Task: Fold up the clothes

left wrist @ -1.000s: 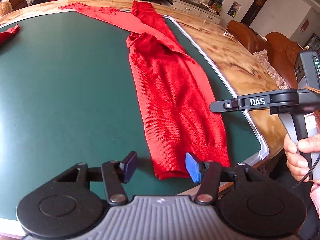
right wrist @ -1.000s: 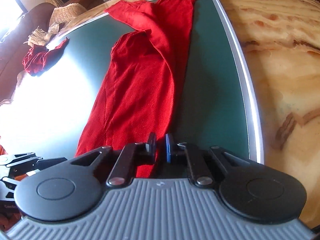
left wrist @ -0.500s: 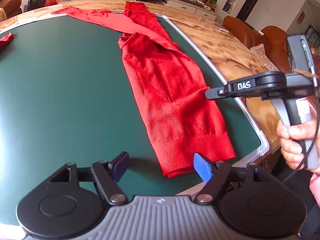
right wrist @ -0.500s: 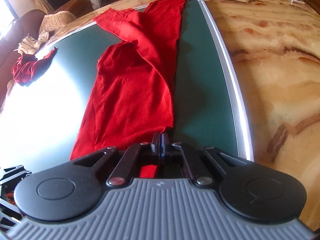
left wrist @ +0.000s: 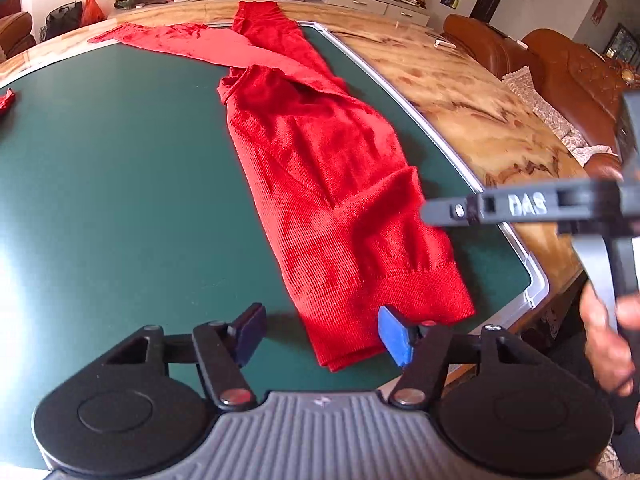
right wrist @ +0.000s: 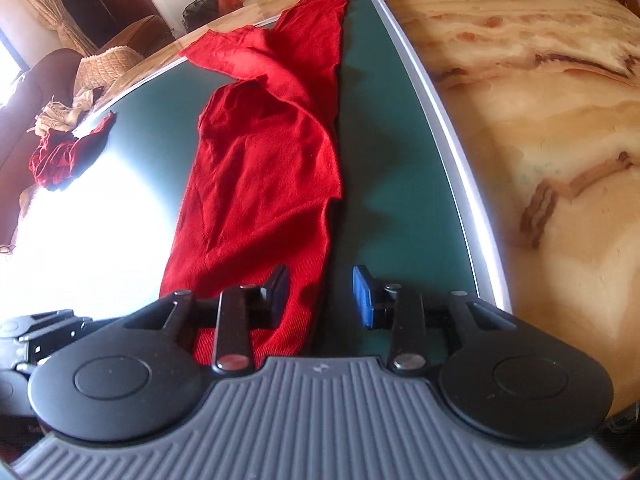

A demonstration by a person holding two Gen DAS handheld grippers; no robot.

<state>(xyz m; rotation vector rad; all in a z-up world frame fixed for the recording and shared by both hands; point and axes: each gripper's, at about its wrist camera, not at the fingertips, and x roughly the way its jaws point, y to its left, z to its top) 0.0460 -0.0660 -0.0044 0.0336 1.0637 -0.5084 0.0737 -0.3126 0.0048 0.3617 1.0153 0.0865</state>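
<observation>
Green mat (left wrist: pixel 100 184) covers marble table (right wrist: pixel 540 120). Red sweater (left wrist: pixel 332 200) lies lengthwise near mat's right edge, sleeves at far end. My left gripper (left wrist: pixel 322 334) wide open, straddling hem, empty. My right gripper (right wrist: pixel 322 294) open over hem corner, empty.

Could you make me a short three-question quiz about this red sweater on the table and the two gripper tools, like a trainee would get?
1. True or false: the red sweater lies stretched out lengthwise on the green mat.
2. Multiple choice: the left gripper is (a) shut on the hem, (b) open, with the hem corner between its fingers, (c) out of view.
3. Fill in: the right gripper is ____, its dark left finger above the sweater's hem end.

Key
1. True.
2. b.
3. open.
</observation>
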